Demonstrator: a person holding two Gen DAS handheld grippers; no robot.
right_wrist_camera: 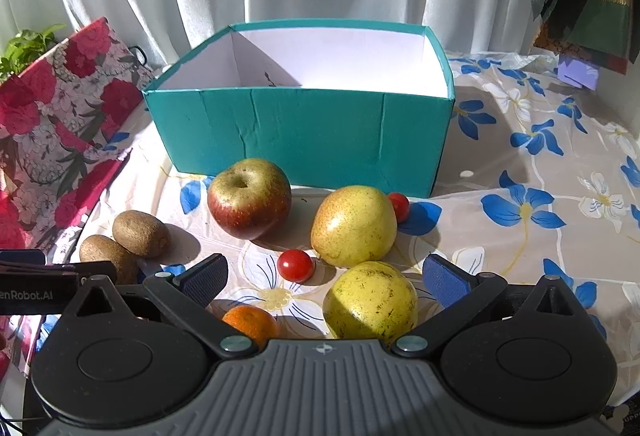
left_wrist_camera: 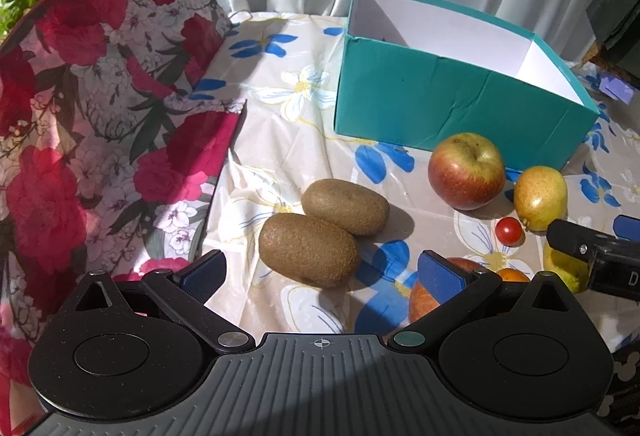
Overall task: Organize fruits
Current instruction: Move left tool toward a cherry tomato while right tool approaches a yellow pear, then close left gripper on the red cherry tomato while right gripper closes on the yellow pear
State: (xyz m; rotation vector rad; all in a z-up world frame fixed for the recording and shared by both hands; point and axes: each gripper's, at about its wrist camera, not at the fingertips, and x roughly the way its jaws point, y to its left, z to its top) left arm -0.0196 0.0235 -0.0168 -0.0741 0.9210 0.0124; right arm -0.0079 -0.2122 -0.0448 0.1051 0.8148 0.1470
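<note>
Two grippers hover low over the counter [right_wrist_camera: 540,172], both with jaws spread wide and holding nothing, and no fruit looks to be in the box [right_wrist_camera: 304,140] yet, though its floor is partly hidden by the front wall. The left gripper [left_wrist_camera: 322,272] faces two kiwis [left_wrist_camera: 308,250] lying touching each other toward the counter's left edge, just beside a floral cloth [left_wrist_camera: 80,116]. The right gripper [right_wrist_camera: 326,274] has a yellow pear [right_wrist_camera: 370,302] between its pads already, with a second pear [right_wrist_camera: 354,226] just beyond it and an apple [right_wrist_camera: 250,198] near the box's front wall. Two cherry tomatoes [right_wrist_camera: 295,266] and an orange [right_wrist_camera: 250,322] lie among them, and a second apple [left_wrist_camera: 424,302] sits under the left gripper's right pad. The step in hand is probably a first pick, and the near pear seems the easiest: lower until the pads straddle its widest part, then close gently, since the skin is smooth and the fruit could roll toward the tomato. For the kiwis, take the nearer one across its short axis so the other is not nudged. Lift well clear of the box rim before crossing it.
</note>
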